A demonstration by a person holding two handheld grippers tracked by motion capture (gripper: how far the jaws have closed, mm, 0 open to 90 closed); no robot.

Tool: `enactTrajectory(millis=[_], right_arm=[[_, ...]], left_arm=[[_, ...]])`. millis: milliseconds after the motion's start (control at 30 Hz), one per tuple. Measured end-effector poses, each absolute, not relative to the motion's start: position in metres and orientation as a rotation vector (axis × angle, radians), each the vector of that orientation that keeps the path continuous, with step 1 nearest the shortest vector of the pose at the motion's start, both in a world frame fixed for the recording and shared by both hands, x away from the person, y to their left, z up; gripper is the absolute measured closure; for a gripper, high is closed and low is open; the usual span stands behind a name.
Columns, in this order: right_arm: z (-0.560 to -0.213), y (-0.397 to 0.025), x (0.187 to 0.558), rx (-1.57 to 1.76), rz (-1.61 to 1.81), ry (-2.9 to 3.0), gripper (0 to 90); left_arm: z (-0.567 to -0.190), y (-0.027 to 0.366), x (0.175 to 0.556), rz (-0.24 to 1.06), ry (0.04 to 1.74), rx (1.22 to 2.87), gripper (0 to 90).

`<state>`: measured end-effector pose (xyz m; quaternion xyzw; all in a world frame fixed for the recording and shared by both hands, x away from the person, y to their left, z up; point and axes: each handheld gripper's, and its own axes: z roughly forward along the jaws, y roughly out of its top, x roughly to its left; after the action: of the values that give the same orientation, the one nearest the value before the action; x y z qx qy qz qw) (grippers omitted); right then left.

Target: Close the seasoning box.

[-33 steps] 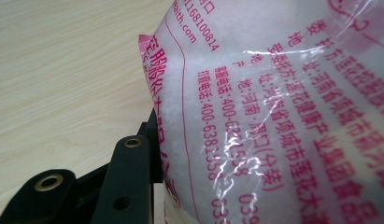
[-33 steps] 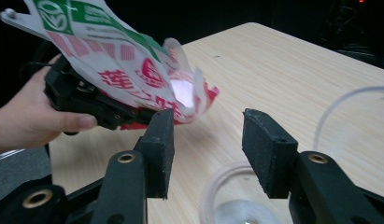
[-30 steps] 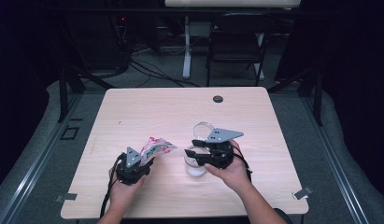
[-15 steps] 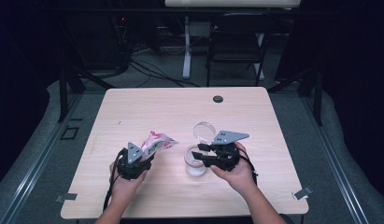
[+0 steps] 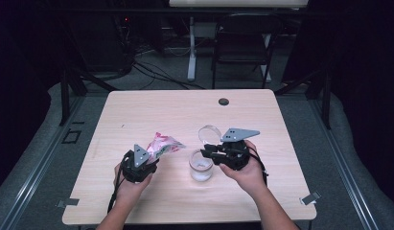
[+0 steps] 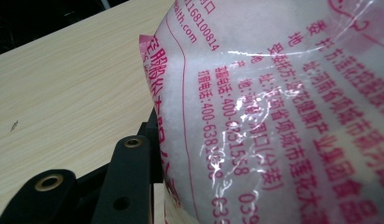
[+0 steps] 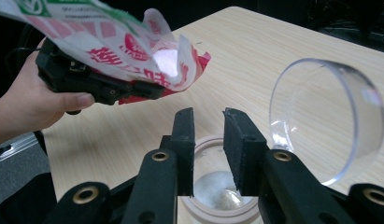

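My left gripper (image 5: 145, 162) is shut on a pink-and-white printed bag (image 5: 163, 143) holding white grains, and the bag's open end points right toward a small clear jar (image 5: 201, 166). In the left gripper view the bag (image 6: 283, 107) lies against one black finger (image 6: 129, 177). My right gripper (image 5: 209, 152) reaches over the jar from the right. Its jaws (image 7: 213, 126) stand a narrow gap apart above the jar's mouth (image 7: 201, 142), and nothing shows between them. White grains (image 7: 217, 186) lie in the bottom of the jar. The clear lid (image 7: 327, 116) stands tipped open beside it.
The wooden table (image 5: 185, 110) has a small dark round cap (image 5: 224, 101) near its far edge. A dark chair (image 5: 242, 43) and cables stand on the floor beyond the table. The person's hand (image 7: 31, 107) holds the left gripper close by.
The bag's open end has risen a little and moved nearer the jar. The right gripper shifted slightly and stays over the jar.
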<state>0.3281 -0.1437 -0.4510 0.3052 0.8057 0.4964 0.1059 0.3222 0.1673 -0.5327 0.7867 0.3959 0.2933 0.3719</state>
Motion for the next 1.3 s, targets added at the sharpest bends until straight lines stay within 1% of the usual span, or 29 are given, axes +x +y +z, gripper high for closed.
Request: enactTrajectory(millis=[300, 467, 700, 1100, 1300], right_arm=[[-0.434, -0.150, 0.341, 0.911, 1.512, 2.329, 73.5], [-0.431, -0.152, 0.346, 0.908, 1.522, 2.315, 73.5], [-0.437, -0.151, 0.341, 0.877, 1.484, 2.350, 71.5], [-0.437, -0.148, 0.331, 0.835, 1.493, 2.370, 69.5], [-0.437, -0.146, 0.328, 0.825, 1.492, 2.365, 66.8]], left_arm=[[-0.533, 0.164, 0.323, 0.768, 1.004, 2.027, 60.9], [-0.534, 0.163, 0.323, 0.771, 0.997, 2.032, 60.9], [-0.529, 0.158, 0.326, 0.787, 0.969, 2.046, 60.9], [-0.508, 0.143, 0.340, 0.887, 0.882, 2.075, 60.9], [-0.507, 0.135, 0.346, 0.881, 0.848, 2.080, 60.9]])
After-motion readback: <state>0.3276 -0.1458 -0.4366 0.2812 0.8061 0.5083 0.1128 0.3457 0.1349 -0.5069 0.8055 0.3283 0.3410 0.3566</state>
